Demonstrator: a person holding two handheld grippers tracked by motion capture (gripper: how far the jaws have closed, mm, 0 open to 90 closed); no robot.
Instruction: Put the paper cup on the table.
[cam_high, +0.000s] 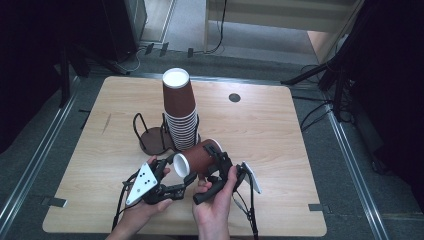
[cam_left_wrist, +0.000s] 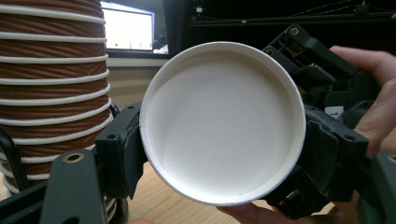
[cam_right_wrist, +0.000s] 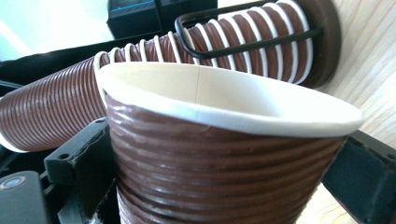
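Two grippers meet on one brown ribbed paper cup (cam_high: 199, 159), which lies on its side above the near middle of the light wooden table (cam_high: 280, 150). My left gripper (cam_high: 176, 176) has its jaws as far closed as they go, clamped on the cup's narrow base end; in the left gripper view that white recessed bottom (cam_left_wrist: 223, 122) faces my camera squarely, with a black jaw pressed to each flank. My right gripper (cam_high: 218, 161) has its jaws around the cup body near the wide mouth; in the right gripper view the white rolled rim (cam_right_wrist: 243, 116) sits just above them, a black jaw to either side of the ribbed wall. I cannot tell from the pictures whether those pads press on the cup or merely stand close to it. Both of the person's hands hold the grippers near the table's front edge, close together.

Just behind the cup stands a tall stack of matching brown paper cups (cam_high: 180, 112), nested upside down inside a dark wire holder with a round base (cam_high: 150, 137). Farther back, a small dark round disc (cam_high: 234, 97) lies in the tabletop.
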